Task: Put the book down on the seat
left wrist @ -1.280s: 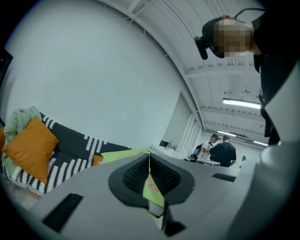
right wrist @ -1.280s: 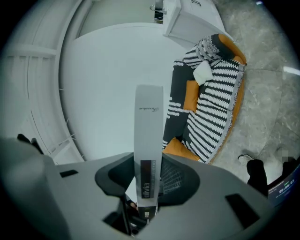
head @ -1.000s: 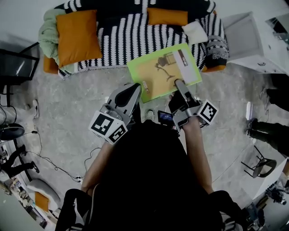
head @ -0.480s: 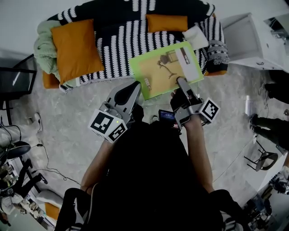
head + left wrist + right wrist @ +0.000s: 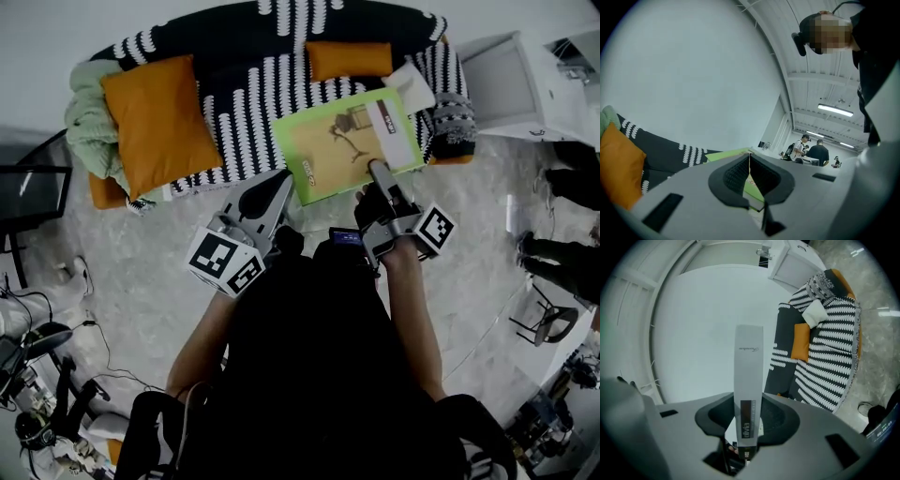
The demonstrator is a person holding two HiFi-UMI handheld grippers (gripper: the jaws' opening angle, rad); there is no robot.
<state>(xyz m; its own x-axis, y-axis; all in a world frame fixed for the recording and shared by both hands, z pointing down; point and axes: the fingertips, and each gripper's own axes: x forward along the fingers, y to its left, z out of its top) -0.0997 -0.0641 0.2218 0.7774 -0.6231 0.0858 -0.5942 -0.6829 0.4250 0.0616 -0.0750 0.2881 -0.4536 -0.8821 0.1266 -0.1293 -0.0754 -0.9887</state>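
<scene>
The book (image 5: pixel 342 145) has a green and tan cover and hangs flat over the front edge of the striped sofa seat (image 5: pixel 253 94). My right gripper (image 5: pixel 375 171) is shut on its near edge. In the right gripper view the pale spine of the book (image 5: pixel 748 362) stands upright between the jaws of my right gripper (image 5: pixel 749 404). My left gripper (image 5: pixel 283 180) is shut, its tip right beside the book's left corner. In the left gripper view, the green cover of the book (image 5: pixel 724 154) shows just beyond my left gripper (image 5: pixel 750 161).
On the sofa lie a large orange cushion (image 5: pixel 159 117), a smaller orange cushion (image 5: pixel 349 58), a white cushion (image 5: pixel 412 86) and a pale green blanket (image 5: pixel 89 131). A white cabinet (image 5: pixel 516 84) stands at the right. Cables trail on the floor at left. People stand far off.
The book and both grippers have come closer to the sofa, so more of the book now lies over the seat. The grips have not changed.
</scene>
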